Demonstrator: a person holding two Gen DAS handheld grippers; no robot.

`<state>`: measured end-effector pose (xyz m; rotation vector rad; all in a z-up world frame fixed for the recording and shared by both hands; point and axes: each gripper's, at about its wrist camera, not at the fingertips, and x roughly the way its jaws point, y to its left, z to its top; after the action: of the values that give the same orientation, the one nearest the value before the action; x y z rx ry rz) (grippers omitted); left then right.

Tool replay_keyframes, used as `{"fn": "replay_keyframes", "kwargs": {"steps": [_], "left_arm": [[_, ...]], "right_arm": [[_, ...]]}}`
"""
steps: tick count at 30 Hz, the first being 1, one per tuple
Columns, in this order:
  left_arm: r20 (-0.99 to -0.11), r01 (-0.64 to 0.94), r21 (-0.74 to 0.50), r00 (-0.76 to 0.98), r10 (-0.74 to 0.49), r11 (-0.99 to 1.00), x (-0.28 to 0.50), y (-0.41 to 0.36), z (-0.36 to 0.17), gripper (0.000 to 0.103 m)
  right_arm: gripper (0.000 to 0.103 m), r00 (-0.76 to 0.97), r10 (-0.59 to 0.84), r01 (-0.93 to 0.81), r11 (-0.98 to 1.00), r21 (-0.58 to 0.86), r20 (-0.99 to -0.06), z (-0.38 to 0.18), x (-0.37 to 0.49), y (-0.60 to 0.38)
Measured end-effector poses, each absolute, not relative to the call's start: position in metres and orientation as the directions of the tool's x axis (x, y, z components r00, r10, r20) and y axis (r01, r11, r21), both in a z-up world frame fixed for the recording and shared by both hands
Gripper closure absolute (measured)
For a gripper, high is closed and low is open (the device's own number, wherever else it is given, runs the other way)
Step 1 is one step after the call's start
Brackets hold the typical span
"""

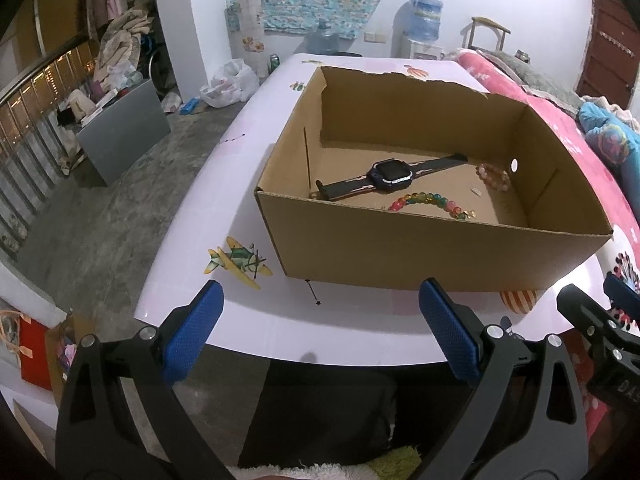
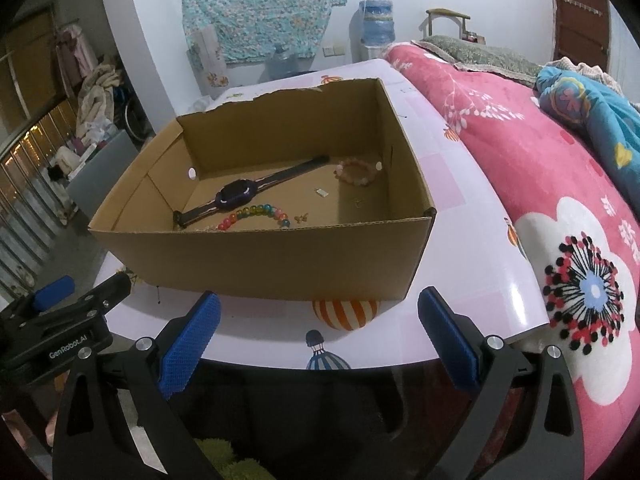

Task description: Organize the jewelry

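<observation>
1. Left wrist view: the left gripper (image 1: pixel 320 328) hangs with its blue pads spread wide and nothing between them, above the near edge of the desk (image 1: pixel 360 320). Straight ahead of it stands an open cardboard box (image 1: pixel 420 248). Inside, beyond the near wall, a watch (image 1: pixel 390 176) lies flat with its strap stretched out. A rainbow bead bracelet (image 1: pixel 430 202) sits nearer the gripper than the watch does, and a pale pink bracelet (image 1: pixel 494 178) lies further off to the right. Small gold bits lie by the rainbow beads, too tiny to name.

2. Right wrist view: the right gripper (image 2: pixel 318 328) is likewise released and empty, just short of the box's near wall. The other gripper shows at its left. To its right lies a bed with a pink blanket (image 2: pixel 520 168).

3. Judgement: all the jewelry I can see already rests in the box, so either the sorting is nearly over or a rearranging step is starting. The next move would likely call for lifting one gripper over the near wall, dropping to the box floor, and closing on a bracelet without snagging the watch strap beside it.
</observation>
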<state>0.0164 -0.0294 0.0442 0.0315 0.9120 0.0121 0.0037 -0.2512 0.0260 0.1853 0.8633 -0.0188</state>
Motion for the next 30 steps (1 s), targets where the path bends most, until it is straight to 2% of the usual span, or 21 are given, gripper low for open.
{"fn": "replay_keyframes", "kwargs": {"steps": [30], "left_arm": [[-0.794,0.02,0.036,0.608,0.017,0.999,0.0193,-0.0357,0.0417,0.008]], "right_arm": [[0.007,0.639,0.033,0.115,0.984,0.138,-0.768,0.0207,0.0064,-0.2535]]}}
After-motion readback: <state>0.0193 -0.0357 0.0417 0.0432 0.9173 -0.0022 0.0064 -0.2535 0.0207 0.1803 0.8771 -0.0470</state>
